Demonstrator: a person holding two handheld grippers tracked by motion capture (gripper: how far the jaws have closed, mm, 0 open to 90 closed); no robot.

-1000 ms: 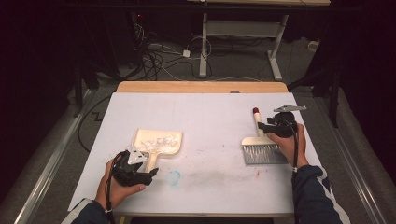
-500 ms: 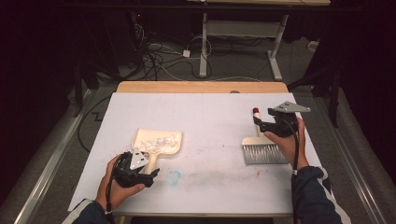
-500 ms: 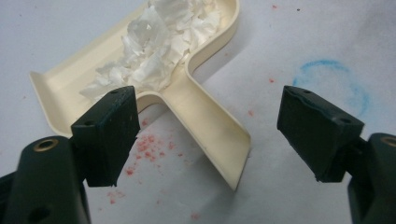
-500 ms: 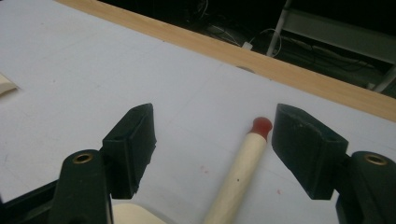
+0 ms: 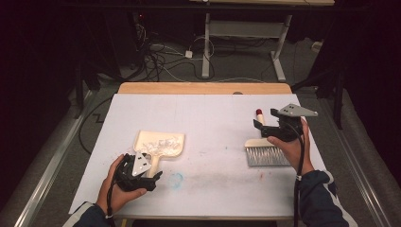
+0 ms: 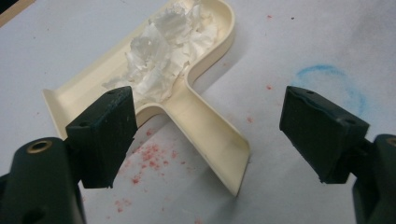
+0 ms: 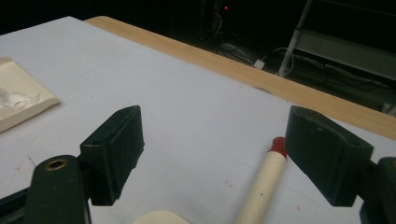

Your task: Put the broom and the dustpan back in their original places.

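A: Table (image 5: 208,113) first. We note a white sheet over it, with a wooden edge along the far side.

B: Agreed. We see the cream dustpan (image 5: 160,144) lying flat on the left half, its tray holding white crumpled scraps (image 5: 158,143). In the left gripper view the scraps (image 6: 163,44) sit heaped in the tray, and the dustpan's handle (image 6: 210,140) runs down toward the camera.

A: Left gripper (image 5: 140,171)?

B: We find it at the near end of that handle, in the person's left hand (image 5: 116,189). Its jaws have just been opening and now stand wide apart. The handle lies on the sheet between them, and neither pad presses on it.

A: We log the brush (image 5: 265,150) on the right half, lying flat, bristles toward the near edge, its red-tipped handle (image 5: 259,115) pointing to the far side.

B: Right gripper (image 5: 270,126) hangs just above that handle, held in the right hand (image 5: 288,144). Its jaws have also just been opening, and they stand well apart. In the right gripper view the brush handle (image 7: 261,186) lies on the sheet below, nearer the right-hand jaw, touching neither.

A: Marks on the sheet?

B: We note a faint blue ring (image 6: 334,84) beside the dustpan handle and red specks (image 6: 149,161) scattered near it.
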